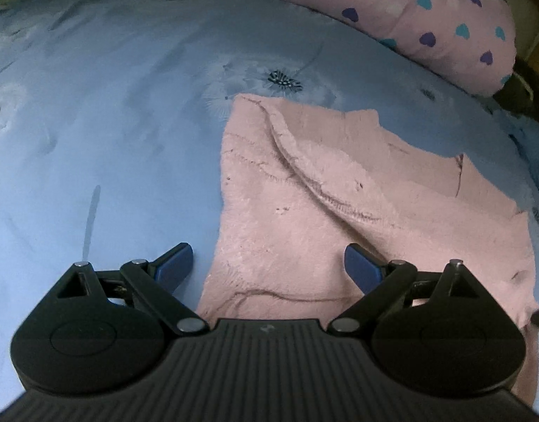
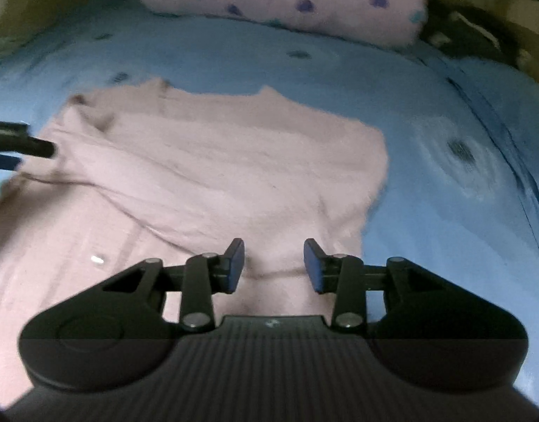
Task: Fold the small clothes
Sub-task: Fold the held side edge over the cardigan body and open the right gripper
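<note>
A small pink fuzzy garment (image 1: 304, 190) lies spread flat on a blue bedsheet (image 1: 111, 123). In the left wrist view my left gripper (image 1: 268, 269) hovers over the garment's near left edge, jaws wide open with nothing between the blue pads. The right wrist view shows the same garment (image 2: 206, 165) with my right gripper (image 2: 273, 265) above its near right part, jaws partly open and only flat cloth seen beneath them. The left gripper's finger (image 2: 27, 144) pokes in at that view's left edge.
A pink pillow with blue and purple hearts (image 1: 410, 17) lies at the head of the bed, also seen as the pillow (image 2: 280, 0) in the right wrist view. Dark clutter (image 2: 473, 38) sits past the bed's far right corner. Bare sheet (image 2: 445, 193) stretches right of the garment.
</note>
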### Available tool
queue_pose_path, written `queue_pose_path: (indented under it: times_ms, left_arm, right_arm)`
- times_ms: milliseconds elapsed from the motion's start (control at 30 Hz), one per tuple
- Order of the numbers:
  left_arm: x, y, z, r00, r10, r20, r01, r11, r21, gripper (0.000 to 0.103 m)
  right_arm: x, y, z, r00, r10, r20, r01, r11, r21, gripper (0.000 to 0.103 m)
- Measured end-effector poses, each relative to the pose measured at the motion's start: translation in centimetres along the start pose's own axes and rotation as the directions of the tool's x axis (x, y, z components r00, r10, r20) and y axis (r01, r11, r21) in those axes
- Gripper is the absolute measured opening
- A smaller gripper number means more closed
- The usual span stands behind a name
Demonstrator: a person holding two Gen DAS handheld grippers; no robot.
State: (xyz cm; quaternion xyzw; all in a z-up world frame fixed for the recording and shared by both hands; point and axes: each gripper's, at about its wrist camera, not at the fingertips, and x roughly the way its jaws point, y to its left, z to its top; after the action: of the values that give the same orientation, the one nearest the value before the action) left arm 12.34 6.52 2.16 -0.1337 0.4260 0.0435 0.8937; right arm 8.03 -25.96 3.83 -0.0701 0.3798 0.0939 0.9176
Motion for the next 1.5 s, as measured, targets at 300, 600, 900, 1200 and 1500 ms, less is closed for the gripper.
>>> queue_pose_path:
  times_ms: [300,600,900,1200,1500]
  left_arm:
    - [-0.1,-1.1,-1.0,0.994,0.111,0.020,-0.113,0.981,0.155,0.096]
    - [0.2,-0.7,-0.7,0.994,0.106,0.004,-0.106,0.986,0.132,0.096]
    - [0.5,-0.4,-0.5,0.993,0.115,0.002,-0.114,0.986,0.124,0.096]
    - [0.6,-0.3,-0.4,0.993,0.121,-0.002,-0.120,0.986,0.114,0.096]
    - [0.5,-0.6,-0.6,0.992,0.129,0.004,-0.128,0.984,0.126,0.096]
  right_arm:
    - [3.3,5.0,2.6,0.986,0.120,0.120,-0.094,0.975,-0.201,0.047]
    - [6.4,5.7,3.3,0.973,0.223,0.061,-0.199,0.943,-0.268,0.038]
    - [3.9,5.1,4.5,0.952,0.253,0.171,-0.215,0.953,-0.212,0.003]
    - [4.4,2.3,6.0,0.933,0.264,0.243,-0.243,0.964,-0.112,0.005]
    - [4.6,5.4,4.5,0.899,0.407,0.162,-0.355,0.893,-0.276,0.058]
